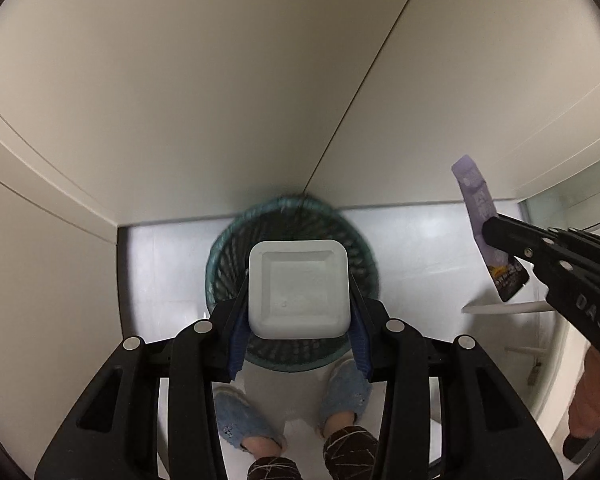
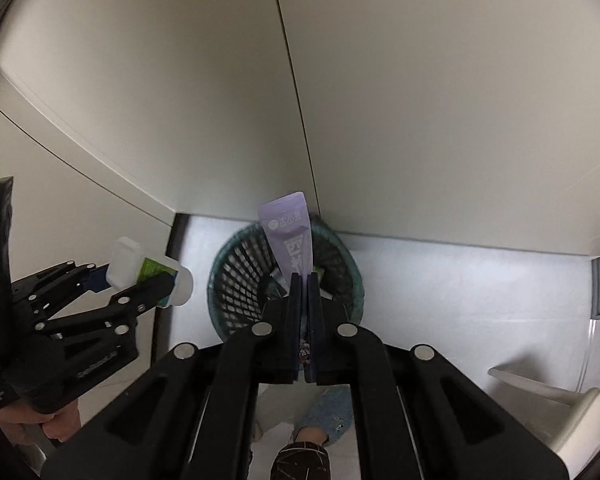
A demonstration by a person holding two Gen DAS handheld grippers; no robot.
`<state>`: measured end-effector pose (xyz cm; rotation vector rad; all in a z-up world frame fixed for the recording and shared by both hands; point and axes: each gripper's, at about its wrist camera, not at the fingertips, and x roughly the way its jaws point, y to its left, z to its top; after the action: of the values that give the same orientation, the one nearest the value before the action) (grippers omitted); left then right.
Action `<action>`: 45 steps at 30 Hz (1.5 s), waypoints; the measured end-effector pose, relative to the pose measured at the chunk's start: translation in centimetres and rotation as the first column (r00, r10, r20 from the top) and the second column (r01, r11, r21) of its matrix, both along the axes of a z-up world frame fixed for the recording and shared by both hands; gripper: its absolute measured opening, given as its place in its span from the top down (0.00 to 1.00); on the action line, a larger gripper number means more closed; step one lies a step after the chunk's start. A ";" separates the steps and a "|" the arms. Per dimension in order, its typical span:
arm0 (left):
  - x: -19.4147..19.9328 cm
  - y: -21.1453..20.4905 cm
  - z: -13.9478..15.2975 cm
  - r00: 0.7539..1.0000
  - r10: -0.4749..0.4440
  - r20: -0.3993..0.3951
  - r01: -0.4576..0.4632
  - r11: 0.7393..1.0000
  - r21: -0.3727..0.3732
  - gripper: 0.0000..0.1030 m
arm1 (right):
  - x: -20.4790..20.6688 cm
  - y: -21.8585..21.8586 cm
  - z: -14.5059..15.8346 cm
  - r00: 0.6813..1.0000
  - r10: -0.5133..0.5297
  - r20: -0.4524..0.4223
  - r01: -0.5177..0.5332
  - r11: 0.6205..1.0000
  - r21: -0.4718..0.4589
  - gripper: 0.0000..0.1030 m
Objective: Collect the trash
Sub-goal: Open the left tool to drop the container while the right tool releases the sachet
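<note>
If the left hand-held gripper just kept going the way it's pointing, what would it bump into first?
Most likely the green mesh bin on the floor: the left hand-held gripper, clamped on a white bottle, points down into its mouth. How far off the bin is stays unclear.

A white square-bottomed bottle (image 1: pixel 298 290) with a green label is clamped between the left gripper's (image 1: pixel 298 312) blue pads, base toward the camera. A flat purple pouch (image 2: pixel 288 236) stands pinched in the closed right gripper (image 2: pixel 304 280). A dark green mesh wastebasket (image 2: pixel 236 280) sits below both, open.
</note>
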<state>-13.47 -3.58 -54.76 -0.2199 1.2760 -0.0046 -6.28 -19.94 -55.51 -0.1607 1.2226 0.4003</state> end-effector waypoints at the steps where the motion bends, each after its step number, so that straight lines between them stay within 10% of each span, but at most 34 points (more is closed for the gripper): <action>1: 0.1 -0.1 -1.4 1.000 0.006 -0.007 -0.006 1.000 -0.009 0.60 | -0.2 0.0 -1.3 1.000 0.002 -0.007 -0.002 1.000 0.000 0.98; 20: 2.1 -3.0 -17.5 0.998 -0.014 -0.068 0.010 0.998 -0.056 0.60 | 0.9 -0.5 -14.8 0.995 -0.003 -0.095 -0.002 0.999 -0.052 0.98; 26: 2.5 -3.2 -17.7 0.998 -0.040 -0.053 0.035 0.996 -0.083 0.59 | 1.4 0.0 -15.1 0.996 -0.001 -0.092 -0.003 0.999 -0.042 0.98; 45: -1.1 3.2 -12.5 0.999 0.031 0.010 -0.031 0.999 0.036 0.08 | 0.1 4.3 -15.6 0.998 0.050 -0.047 -0.049 0.998 0.025 0.97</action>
<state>-14.54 -0.43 -67.25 -0.2086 1.2623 0.0434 -6.16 -15.67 -71.11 -0.1619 1.2620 0.4642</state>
